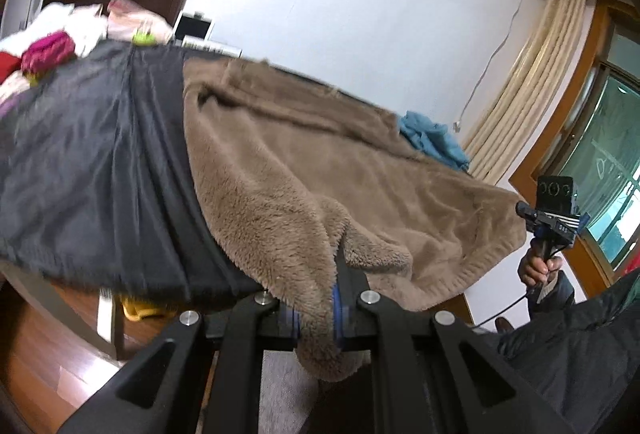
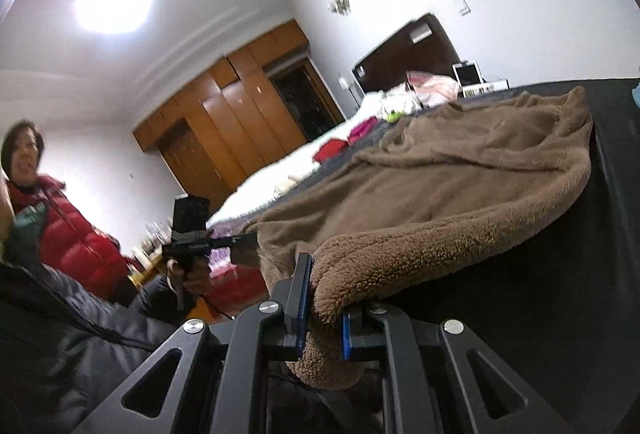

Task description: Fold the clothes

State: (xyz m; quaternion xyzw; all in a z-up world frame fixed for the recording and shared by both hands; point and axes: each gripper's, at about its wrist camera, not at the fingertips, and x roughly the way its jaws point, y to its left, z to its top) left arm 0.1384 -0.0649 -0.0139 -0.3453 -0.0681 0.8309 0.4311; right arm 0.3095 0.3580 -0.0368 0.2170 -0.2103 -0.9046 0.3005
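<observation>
Both grippers pinch the fleece [image 1: 320,170] at its near edge: left gripper [image 1: 320,314] and right gripper [image 2: 326,314] each closed on a corner. Fleece lies over the dark table [image 1: 80,154]. Fold step begins; next, carry both corners forward evenly.

Brown fleece garment [image 1: 320,170] lies spread over the dark surface, near edge lifted and bunched, probably a jacket.

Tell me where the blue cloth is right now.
In the left wrist view the blue cloth lies bunched on the right side, at the far edge of the brown fleece garment, just before the cream curtain.
</observation>
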